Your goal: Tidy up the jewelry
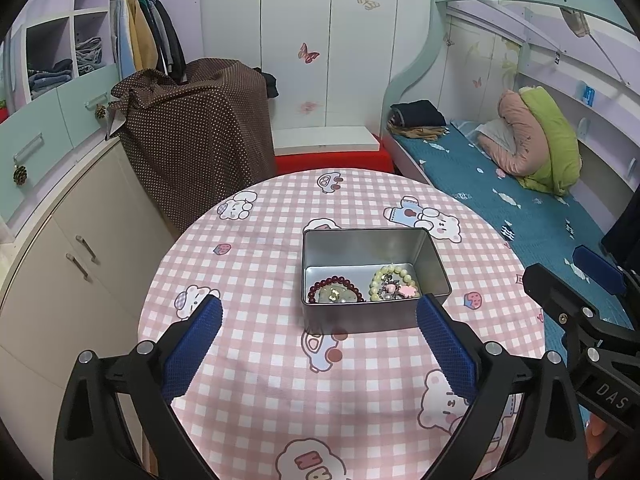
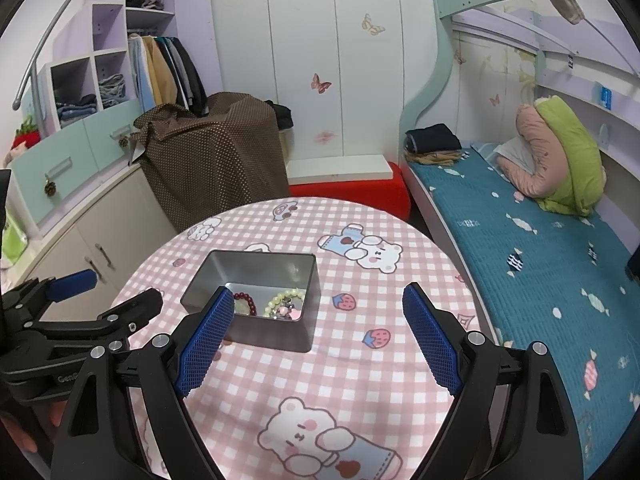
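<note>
A silver metal tin [image 1: 360,316] stands open on the round table with the pink checked cloth [image 1: 248,288]. Inside lie a dark red bead bracelet [image 1: 332,283], a pale green bead bracelet [image 1: 394,274] and small charms [image 1: 394,290]. My left gripper [image 1: 320,312] is open and empty, just in front of the tin. My right gripper [image 2: 318,302] is open and empty, over the cloth to the right of the tin [image 2: 276,334]; the bracelets [image 2: 286,298] show inside. Each gripper shows at the edge of the other's view.
A bed with a blue cover [image 1: 520,208] runs along the right. A cabinet [image 1: 80,256] and a brown dotted cloth over a box [image 1: 192,136] stand left of the table. A red stool [image 1: 332,160] sits behind it.
</note>
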Tool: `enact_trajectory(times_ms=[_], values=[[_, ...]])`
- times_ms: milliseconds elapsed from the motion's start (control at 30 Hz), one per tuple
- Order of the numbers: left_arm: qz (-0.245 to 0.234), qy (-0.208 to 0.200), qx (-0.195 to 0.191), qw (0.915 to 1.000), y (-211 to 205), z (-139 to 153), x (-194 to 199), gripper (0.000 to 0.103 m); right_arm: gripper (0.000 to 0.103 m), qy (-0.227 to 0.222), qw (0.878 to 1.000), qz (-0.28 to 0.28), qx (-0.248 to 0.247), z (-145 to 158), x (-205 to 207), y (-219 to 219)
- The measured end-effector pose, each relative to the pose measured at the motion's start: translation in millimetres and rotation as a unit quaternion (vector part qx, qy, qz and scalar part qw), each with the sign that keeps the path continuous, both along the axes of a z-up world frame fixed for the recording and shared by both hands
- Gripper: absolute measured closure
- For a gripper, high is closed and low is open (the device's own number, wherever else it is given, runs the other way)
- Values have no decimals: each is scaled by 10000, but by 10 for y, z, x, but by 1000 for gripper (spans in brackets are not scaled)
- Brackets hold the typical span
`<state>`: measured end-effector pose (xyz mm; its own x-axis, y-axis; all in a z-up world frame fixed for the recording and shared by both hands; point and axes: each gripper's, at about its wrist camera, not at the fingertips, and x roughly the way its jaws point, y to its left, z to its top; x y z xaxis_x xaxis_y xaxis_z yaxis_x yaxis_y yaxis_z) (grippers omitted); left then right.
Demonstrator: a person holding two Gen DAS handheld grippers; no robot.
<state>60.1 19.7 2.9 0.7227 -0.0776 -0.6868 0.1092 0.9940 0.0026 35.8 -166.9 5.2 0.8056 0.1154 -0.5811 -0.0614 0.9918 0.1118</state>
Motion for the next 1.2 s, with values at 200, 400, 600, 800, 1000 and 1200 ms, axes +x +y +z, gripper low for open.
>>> enact_trajectory(times_ms=[200, 400, 600, 800, 1000, 1200], values=[[8, 17, -10, 10000, -2, 2, -2, 8, 19, -5, 10000, 1, -6, 2, -3, 4], [0, 32, -3, 10000, 2, -5, 18, 7, 19, -1, 10000, -9, -17, -7, 13, 14], [25, -66, 49, 10000, 1, 3, 6, 7, 19, 1, 10000, -9, -23, -7, 18, 26], [2, -22, 50, 10000, 8, -11, 12, 7, 19, 8, 10000, -8, -22, -10, 20, 30], [-5, -8, 36, 10000, 14, -17, 16, 7, 19, 13, 10000, -13, -18, -22, 26, 33], [12, 29, 31, 10000, 16, -32, 24, 7, 19, 18, 10000, -7, -22, -20, 29, 31]])
